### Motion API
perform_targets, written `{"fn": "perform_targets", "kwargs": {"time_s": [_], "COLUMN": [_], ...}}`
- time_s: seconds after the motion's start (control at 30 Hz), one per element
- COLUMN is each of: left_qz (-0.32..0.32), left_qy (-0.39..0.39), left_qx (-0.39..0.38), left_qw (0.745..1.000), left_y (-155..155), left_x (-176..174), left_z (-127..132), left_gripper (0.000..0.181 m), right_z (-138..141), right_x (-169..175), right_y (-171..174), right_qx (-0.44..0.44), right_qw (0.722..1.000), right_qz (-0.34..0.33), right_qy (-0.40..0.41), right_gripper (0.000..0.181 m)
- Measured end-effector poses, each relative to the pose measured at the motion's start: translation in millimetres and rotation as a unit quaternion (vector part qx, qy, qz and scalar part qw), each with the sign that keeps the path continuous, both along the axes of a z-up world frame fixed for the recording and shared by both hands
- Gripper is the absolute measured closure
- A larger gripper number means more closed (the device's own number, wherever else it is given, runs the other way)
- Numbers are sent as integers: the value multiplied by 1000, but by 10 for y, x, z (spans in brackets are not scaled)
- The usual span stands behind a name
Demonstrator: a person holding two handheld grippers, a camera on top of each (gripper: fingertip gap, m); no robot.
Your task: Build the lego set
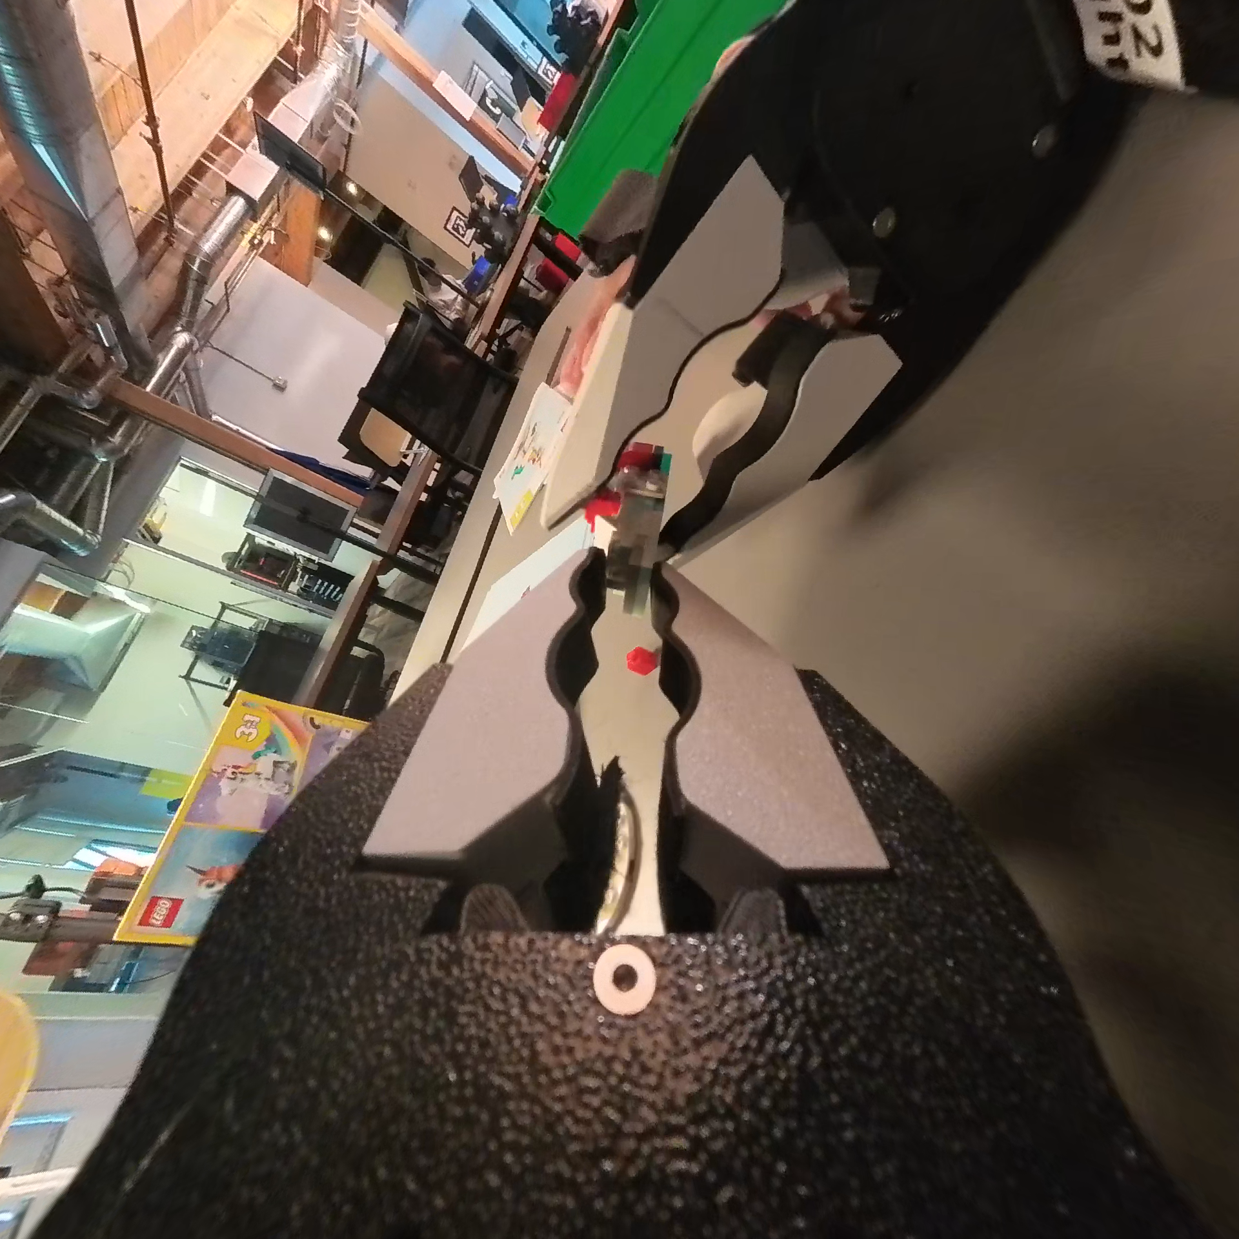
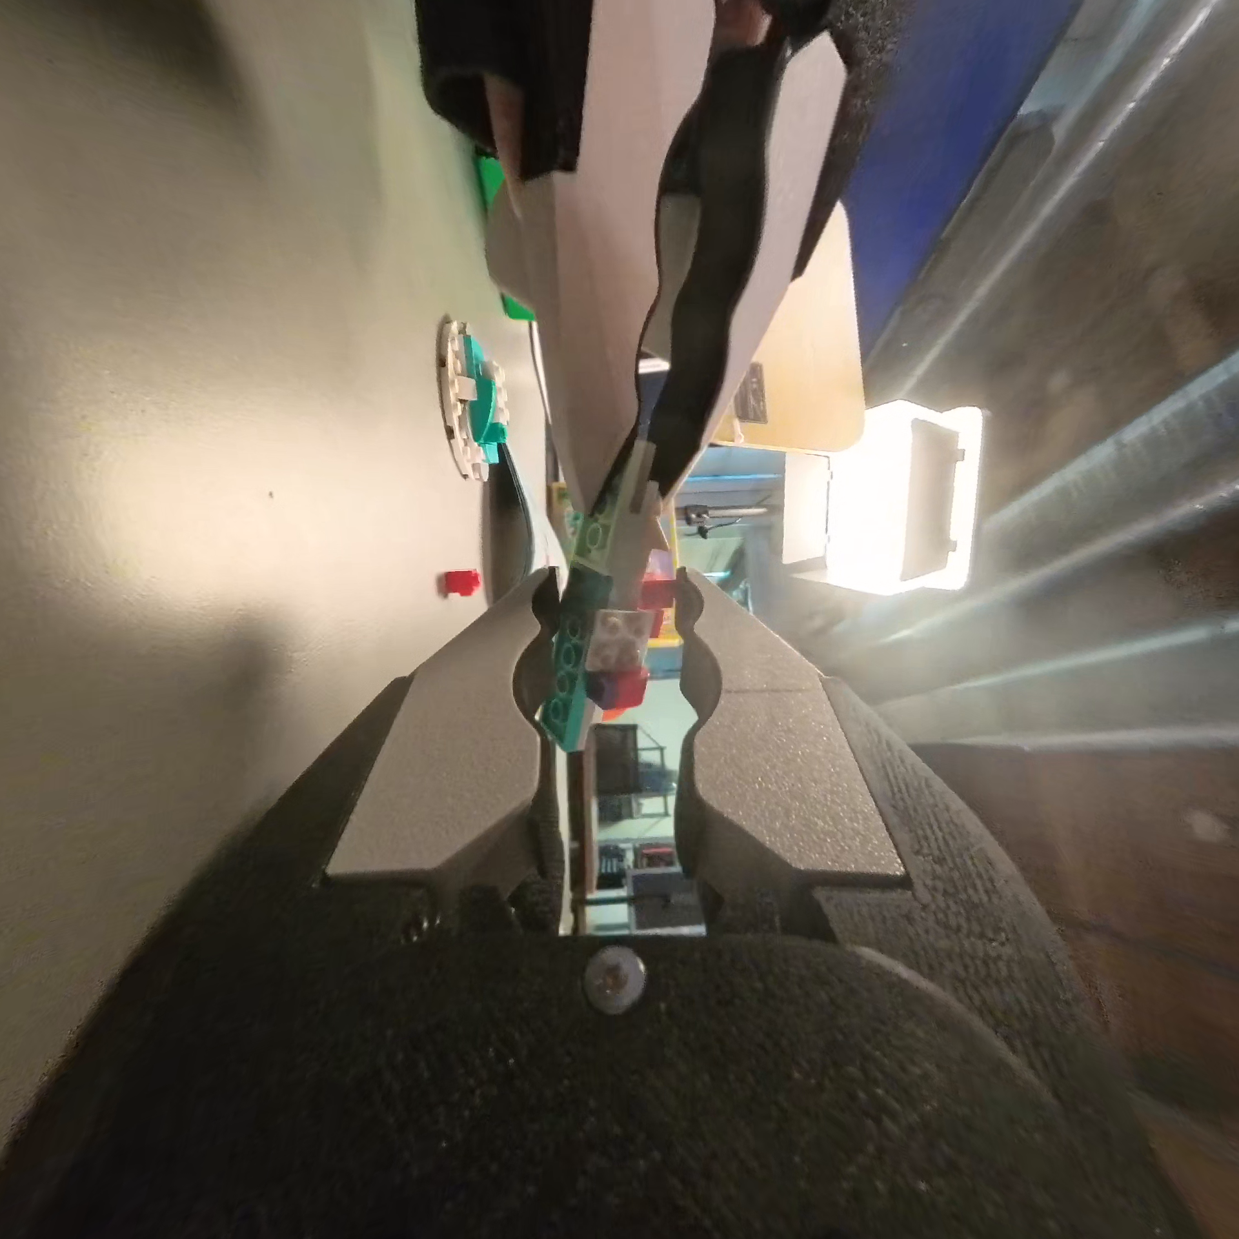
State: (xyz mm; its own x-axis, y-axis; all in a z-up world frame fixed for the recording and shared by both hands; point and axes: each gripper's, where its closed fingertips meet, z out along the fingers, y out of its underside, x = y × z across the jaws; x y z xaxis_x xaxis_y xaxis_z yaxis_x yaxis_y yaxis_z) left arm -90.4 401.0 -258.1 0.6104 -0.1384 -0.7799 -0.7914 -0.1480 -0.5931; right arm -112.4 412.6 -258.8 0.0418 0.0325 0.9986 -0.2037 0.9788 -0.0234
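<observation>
- The left gripper is clenched on one end of the small lego build, pinching it right at its fingertips.
- The right gripper faces it tip to tip; its jaws stand a little apart around the build's other end, a teal plate with clear and red bricks, and I cannot tell whether it grips.
- The build hangs between both grippers, off the table.
- A loose red brick lies on the table just beside them.
- Farther on sits a white round plate with teal pieces.
- Beyond, a booklet and the yellow lego box.
</observation>
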Motion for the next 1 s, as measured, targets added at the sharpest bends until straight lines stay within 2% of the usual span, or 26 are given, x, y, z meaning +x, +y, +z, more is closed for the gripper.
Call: {"fn": "perform_targets", "kwargs": {"time_s": [0.27,0.57,0.7,0.87,1.0], "left_qz": [-6,-10,-7,-1,7], "left_qy": [-23,-16,9,38,64], "left_qx": [5,19,11,-4,-9], "left_qw": [1000,1000,1000,999,998], "left_y": [1,-11,-10,-4,-17], "left_x": [25,55,53,27,-31], "left_z": [19,67,27,-30,-58], "left_gripper": [170,170,170,170,170], "right_z": [19,85,44,-26,-28], "right_x": [20,45,37,12,25], "right_y": [4,-8,-7,-9,63], "right_qx": [-22,-14,-22,-73,-124], "right_qw": [1000,1000,1000,996,990], "right_qz": [7,6,5,11,12], "right_qy": [-12,11,-7,-40,-71], "right_gripper": [149,152,152,151,138]}}
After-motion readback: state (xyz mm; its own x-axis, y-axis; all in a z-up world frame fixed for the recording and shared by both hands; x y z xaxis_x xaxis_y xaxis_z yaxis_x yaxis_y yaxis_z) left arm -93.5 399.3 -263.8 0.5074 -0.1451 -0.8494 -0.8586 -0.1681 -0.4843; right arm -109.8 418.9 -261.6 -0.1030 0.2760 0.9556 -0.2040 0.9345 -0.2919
